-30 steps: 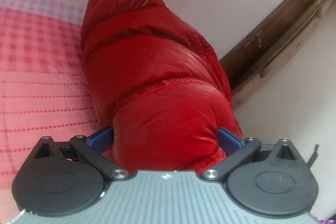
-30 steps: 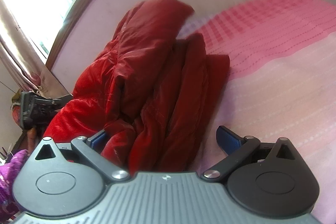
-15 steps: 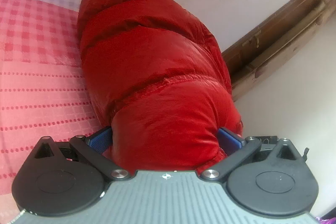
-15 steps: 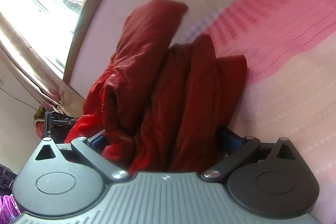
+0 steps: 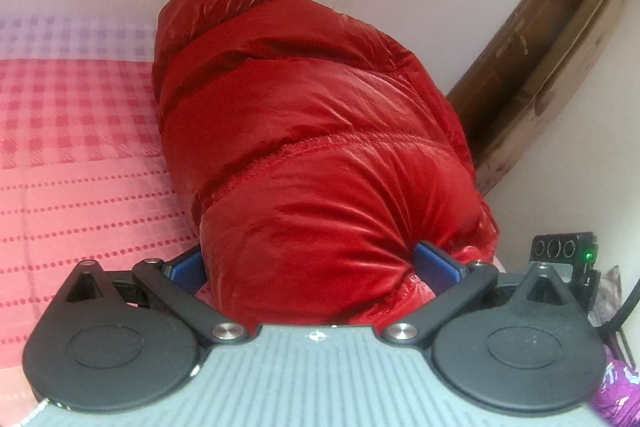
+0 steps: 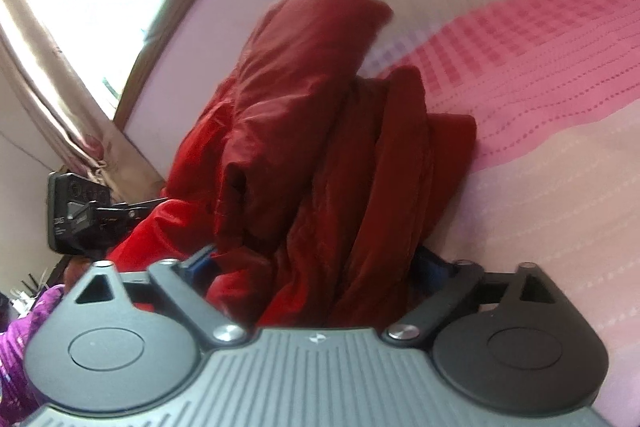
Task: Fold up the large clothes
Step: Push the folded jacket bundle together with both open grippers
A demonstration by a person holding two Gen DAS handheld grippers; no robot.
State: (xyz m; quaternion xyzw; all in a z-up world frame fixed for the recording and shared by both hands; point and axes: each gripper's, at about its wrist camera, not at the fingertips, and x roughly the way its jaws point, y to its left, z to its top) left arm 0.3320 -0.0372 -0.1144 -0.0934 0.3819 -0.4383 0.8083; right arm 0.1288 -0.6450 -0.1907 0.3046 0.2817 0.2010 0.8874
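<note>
Over the last second the right gripper point(image 6: 316, 259) has closed onto the bunched red jacket point(image 5: 312, 155) that the left gripper point(image 5: 316, 263) already clamps, so a two-handed fold on the bed point(image 5: 80, 163) can proceed.

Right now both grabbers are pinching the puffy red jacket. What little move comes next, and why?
Probably carry it slightly further over the pink bedspread and lower it. The left gripper and right gripper each clamp the bunched red puffer jacket, which looks mostly folded but crowds the wall.

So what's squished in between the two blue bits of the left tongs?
The puffy red jacket fills the gap between the left tongs' blue pads, seen in the left wrist view.
</note>
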